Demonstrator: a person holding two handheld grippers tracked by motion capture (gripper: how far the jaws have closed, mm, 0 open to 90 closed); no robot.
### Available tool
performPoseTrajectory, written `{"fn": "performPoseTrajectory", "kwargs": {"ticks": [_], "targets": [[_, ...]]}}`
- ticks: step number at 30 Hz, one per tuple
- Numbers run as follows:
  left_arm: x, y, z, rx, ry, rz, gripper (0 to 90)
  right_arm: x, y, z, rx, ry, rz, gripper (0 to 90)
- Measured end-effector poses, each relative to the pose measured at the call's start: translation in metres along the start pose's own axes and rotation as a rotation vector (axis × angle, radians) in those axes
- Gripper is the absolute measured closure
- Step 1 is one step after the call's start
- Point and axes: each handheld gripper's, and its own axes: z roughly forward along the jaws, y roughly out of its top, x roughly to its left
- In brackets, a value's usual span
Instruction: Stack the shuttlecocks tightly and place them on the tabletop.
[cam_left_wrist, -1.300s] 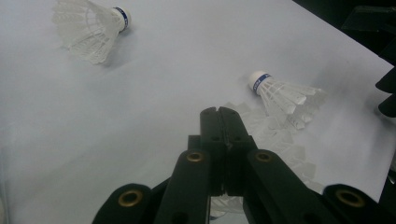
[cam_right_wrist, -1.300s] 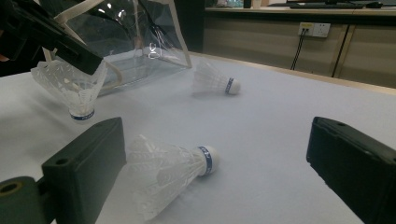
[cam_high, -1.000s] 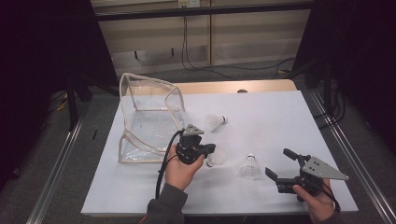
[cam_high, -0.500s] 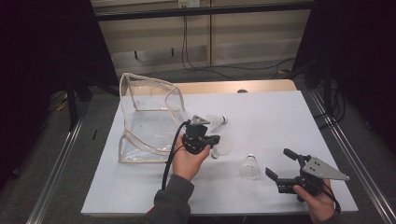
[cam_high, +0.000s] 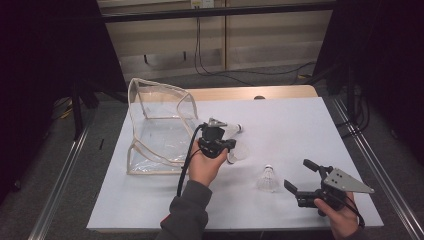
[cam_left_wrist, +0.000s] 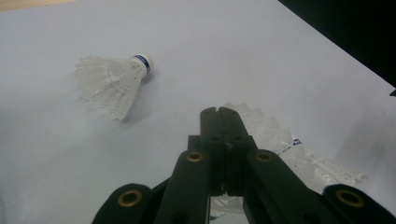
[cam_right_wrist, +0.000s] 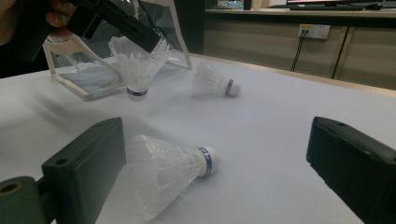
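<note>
Near the clear bag's (cam_high: 155, 131) open side, left gripper (cam_high: 231, 148) is clamped on a shuttlecock's (cam_right_wrist: 137, 64) feather rim, lifted off the table; right gripper (cam_high: 299, 175) sits wide open, loads of bare table (cam_high: 300, 125) around.

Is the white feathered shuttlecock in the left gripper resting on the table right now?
No: in the right gripper view the left gripper holds the white feathered shuttlecock by its skirt, cork hanging clear above the white table.

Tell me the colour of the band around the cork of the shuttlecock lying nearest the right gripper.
Blue, on the shuttlecock; clearest in the right gripper view.
</note>
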Motion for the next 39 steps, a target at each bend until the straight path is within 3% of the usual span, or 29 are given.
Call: {"fn": "performPoseTrajectory", "kwargs": {"ticks": [10, 31, 39], "targets": [[0.004, 0.007, 0.005, -0.001, 0.043, -0.003, 90.0, 0.0, 0.0, 0.0, -0.001, 0.0, -0.002, 4.0], [0.002, 0.011, 0.023, -0.019, 0.086, -0.01, 90.0, 0.0, 0.0, 0.0, -0.002, 0.002, -0.004, 4.0], [0.005, 0.01, 0.029, 0.0, 0.102, -0.009, 90.0, 0.0, 0.0, 0.0, -0.002, 0.002, 0.001, 4.1]]}}
